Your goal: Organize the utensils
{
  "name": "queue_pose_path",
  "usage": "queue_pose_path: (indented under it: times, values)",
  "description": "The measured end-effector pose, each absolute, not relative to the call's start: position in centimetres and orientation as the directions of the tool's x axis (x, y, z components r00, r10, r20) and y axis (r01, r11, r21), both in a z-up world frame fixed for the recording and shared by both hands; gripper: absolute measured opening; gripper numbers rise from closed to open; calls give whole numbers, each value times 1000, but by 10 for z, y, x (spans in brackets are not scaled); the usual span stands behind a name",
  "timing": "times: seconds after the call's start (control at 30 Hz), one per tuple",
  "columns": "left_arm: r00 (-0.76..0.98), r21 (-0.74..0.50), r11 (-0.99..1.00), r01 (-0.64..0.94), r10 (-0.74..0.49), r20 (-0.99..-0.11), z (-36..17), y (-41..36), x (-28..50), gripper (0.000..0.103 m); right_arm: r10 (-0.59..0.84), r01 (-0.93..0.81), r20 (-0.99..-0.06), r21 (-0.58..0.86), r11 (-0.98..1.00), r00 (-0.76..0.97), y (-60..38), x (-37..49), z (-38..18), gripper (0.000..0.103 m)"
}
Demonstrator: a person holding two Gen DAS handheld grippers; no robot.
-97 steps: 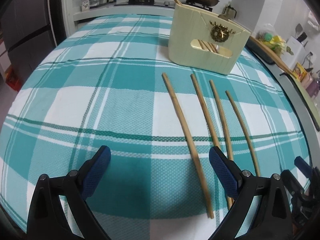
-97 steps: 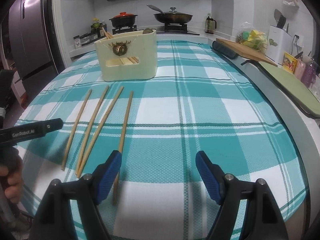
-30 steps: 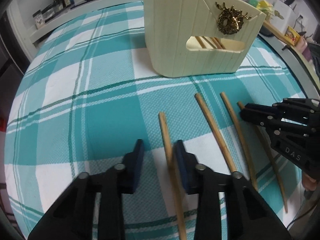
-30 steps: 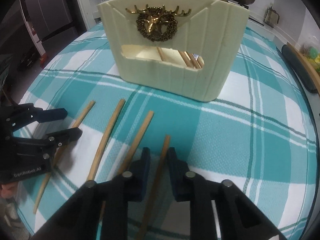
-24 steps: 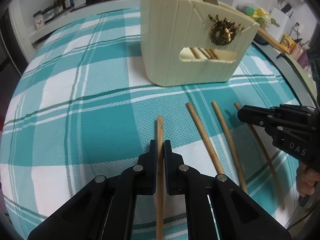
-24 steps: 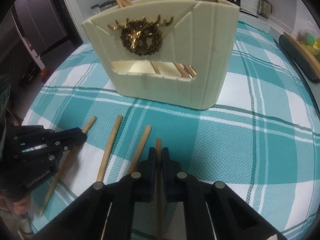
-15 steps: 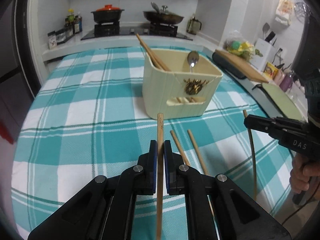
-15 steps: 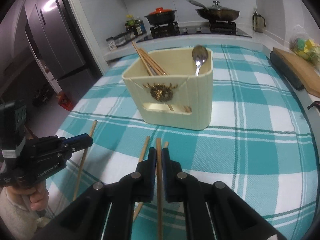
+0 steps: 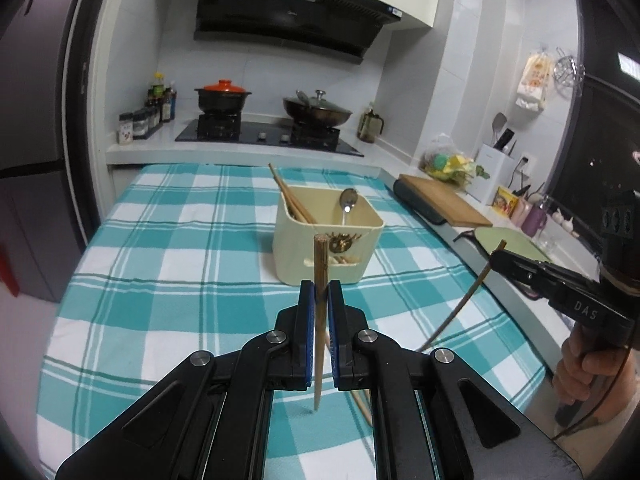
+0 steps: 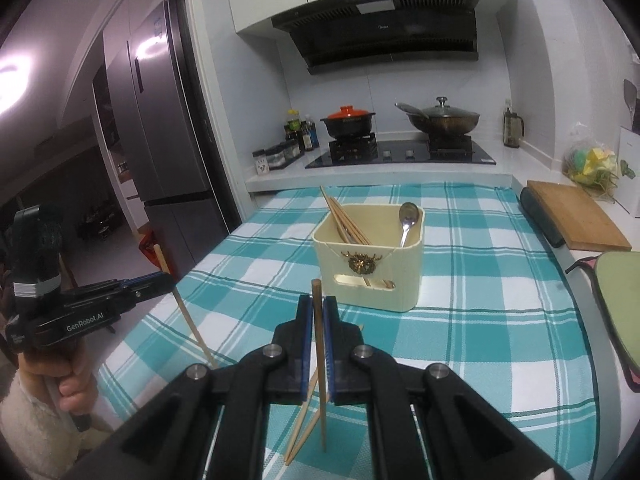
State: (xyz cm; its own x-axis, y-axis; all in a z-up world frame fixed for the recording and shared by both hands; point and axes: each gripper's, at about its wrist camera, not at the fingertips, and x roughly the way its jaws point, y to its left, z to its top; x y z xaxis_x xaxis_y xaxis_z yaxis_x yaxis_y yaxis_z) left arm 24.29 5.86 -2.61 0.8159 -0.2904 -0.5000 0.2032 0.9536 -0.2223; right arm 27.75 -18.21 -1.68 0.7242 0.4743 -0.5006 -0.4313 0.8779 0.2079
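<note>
1. My left tongs [image 9: 319, 292] are clamped on one chopstick [image 9: 320, 280], near its thick end, so it hangs almost upright and its thin tip is clear of the table [image 9: 160, 240].
2. My right tongs [image 10: 317, 308] pinch a second chopstick [image 10: 319, 344] in the same way; I think this steep hold makes dropping it in easier.
3. Two more chopsticks [image 10: 304, 412] lie on the checked cloth under the right tongs.
4. The cream holder [image 10: 404, 280] stands ahead, well apart, its open top already keeping chopsticks and a spoon [image 10: 409, 216].
</note>
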Motion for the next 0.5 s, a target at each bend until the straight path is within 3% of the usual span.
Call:
queue_pose_path:
  times: [0.5]
  values:
    - [848, -194, 955, 222, -288, -445, -3, 47, 222, 5, 434, -407, -392, 154, 901, 811, -189, 247, 19, 5]
